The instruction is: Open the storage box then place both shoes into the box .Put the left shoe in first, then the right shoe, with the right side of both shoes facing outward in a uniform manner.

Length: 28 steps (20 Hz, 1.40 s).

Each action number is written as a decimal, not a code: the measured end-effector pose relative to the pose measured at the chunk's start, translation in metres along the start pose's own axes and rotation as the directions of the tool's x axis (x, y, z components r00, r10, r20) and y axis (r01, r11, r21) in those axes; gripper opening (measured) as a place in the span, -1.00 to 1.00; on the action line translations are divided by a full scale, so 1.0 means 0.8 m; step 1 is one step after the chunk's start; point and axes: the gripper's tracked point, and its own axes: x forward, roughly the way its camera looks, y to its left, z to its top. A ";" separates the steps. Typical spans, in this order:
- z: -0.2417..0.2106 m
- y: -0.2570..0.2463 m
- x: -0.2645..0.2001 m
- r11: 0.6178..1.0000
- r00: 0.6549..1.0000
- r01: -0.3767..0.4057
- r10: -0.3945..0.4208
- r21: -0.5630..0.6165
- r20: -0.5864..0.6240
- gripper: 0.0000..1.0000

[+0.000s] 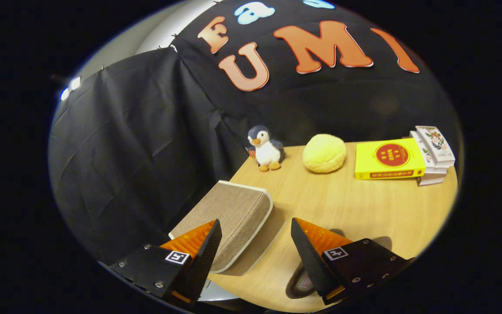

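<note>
The storage box (229, 213) is a beige fabric box with white piping, and its lid lies flat and closed. It sits at the wooden table's (342, 205) left edge, just ahead of and partly under my left finger (201, 253). My gripper (255, 222) is open, hovering above the table, with nothing between the orange-and-black fingers. Below the right finger (310, 253) a dark rounded shape (301, 283) shows on the table, mostly hidden; I cannot tell whether it is a shoe.
Along the back of the table stand a penguin plush toy (265, 149), a round yellow soft object (324, 153), a yellow book (389, 159) and a stack of white packs (433, 155). Black cloth walls close the left and back.
</note>
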 end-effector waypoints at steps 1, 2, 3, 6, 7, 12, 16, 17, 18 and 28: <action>-0.011 0.003 0.004 1.000 1.000 -0.020 0.020 0.020 -0.024 0.92; -0.018 0.004 0.012 0.999 0.998 -0.029 0.031 0.041 -0.046 0.92; -0.027 0.010 0.020 0.997 0.997 -0.046 0.050 0.058 -0.065 0.91; -0.049 0.018 0.044 0.990 0.987 -0.079 0.094 0.120 -0.129 0.91; -0.058 0.020 0.052 0.986 0.983 -0.090 0.110 0.137 -0.145 0.91; -0.092 0.029 0.086 0.964 0.962 -0.134 0.182 0.229 -0.204 0.81; -0.104 0.029 0.107 0.941 0.950 -0.152 0.223 0.303 -0.218 0.80; -0.109 0.029 0.111 0.939 0.946 -0.151 0.227 0.309 -0.229 0.80; -0.110 0.032 0.114 0.932 0.940 -0.165 0.247 0.324 -0.234 0.80; -0.091 0.049 0.104 0.864 0.916 -0.263 0.364 0.429 -0.171 0.02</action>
